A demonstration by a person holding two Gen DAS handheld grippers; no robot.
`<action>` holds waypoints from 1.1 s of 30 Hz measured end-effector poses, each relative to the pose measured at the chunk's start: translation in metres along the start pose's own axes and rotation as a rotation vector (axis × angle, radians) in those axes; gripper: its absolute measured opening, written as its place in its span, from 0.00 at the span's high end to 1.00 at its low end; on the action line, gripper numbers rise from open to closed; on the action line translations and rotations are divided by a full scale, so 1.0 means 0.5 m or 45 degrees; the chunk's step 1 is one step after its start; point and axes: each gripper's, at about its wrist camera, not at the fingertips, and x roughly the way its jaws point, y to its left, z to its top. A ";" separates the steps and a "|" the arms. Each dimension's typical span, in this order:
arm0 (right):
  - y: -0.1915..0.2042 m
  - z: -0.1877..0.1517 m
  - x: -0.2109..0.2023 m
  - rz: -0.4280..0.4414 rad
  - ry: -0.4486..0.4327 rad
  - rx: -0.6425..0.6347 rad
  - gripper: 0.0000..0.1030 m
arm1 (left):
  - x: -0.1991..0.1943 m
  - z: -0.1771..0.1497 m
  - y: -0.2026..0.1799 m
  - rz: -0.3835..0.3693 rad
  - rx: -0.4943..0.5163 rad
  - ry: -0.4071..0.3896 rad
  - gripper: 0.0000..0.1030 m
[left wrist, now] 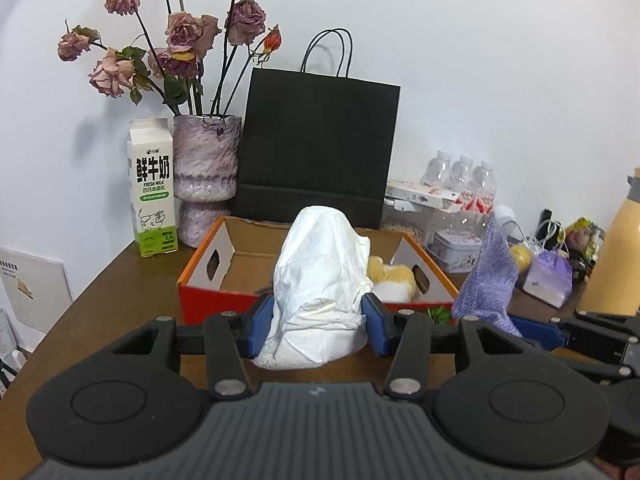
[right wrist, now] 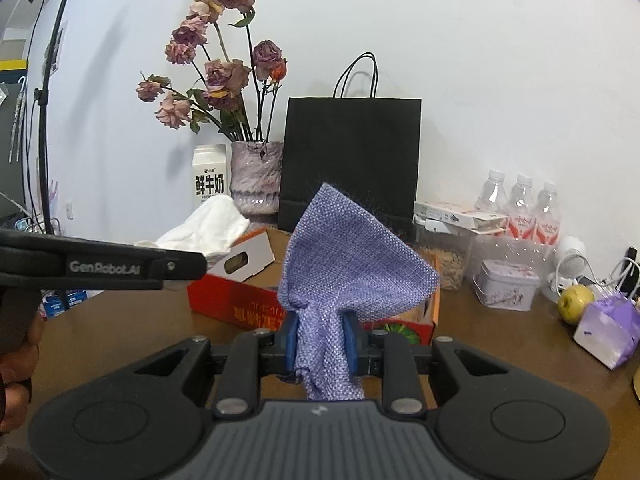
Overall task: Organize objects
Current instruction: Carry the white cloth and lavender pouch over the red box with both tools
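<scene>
My left gripper (left wrist: 316,326) is shut on a crumpled white cloth (left wrist: 320,284), held just in front of an open red and orange cardboard box (left wrist: 208,300). A yellow and white plush toy (left wrist: 394,278) lies inside the box at its right end. My right gripper (right wrist: 320,342) is shut on a purple woven cloth (right wrist: 352,268), which stands up between the blue pads and hides part of the box (right wrist: 232,300). In the right wrist view the left gripper's arm (right wrist: 120,266) crosses from the left with the white cloth (right wrist: 208,228) on it. The purple cloth (left wrist: 490,276) shows at the right of the left wrist view.
Behind the box stand a milk carton (left wrist: 153,188), a vase of dried roses (left wrist: 206,160) and a black paper bag (left wrist: 320,152). To the right are water bottles (right wrist: 520,208), a tin (right wrist: 506,286), a yellow-green apple (right wrist: 574,304), a purple pouch (right wrist: 608,326) and a yellow bottle (left wrist: 616,248).
</scene>
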 end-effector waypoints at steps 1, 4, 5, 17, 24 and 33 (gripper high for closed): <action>0.001 0.004 0.010 -0.003 -0.004 0.000 0.78 | 0.008 0.004 0.000 0.000 -0.006 -0.001 0.52; -0.001 0.018 0.039 -0.002 -0.010 0.002 0.78 | 0.035 0.016 -0.002 0.003 -0.017 -0.009 0.52; -0.002 0.024 0.049 0.000 -0.013 0.004 0.78 | 0.043 0.021 -0.002 0.004 -0.022 -0.012 0.52; -0.019 0.075 0.165 0.005 -0.019 0.027 0.78 | 0.140 0.074 -0.004 0.035 -0.078 -0.056 0.52; -0.036 0.098 0.225 0.008 -0.026 0.045 0.78 | 0.200 0.100 -0.003 0.054 -0.091 -0.059 0.52; -0.044 0.110 0.295 0.007 0.004 0.038 0.78 | 0.265 0.110 0.010 0.080 -0.100 -0.029 0.52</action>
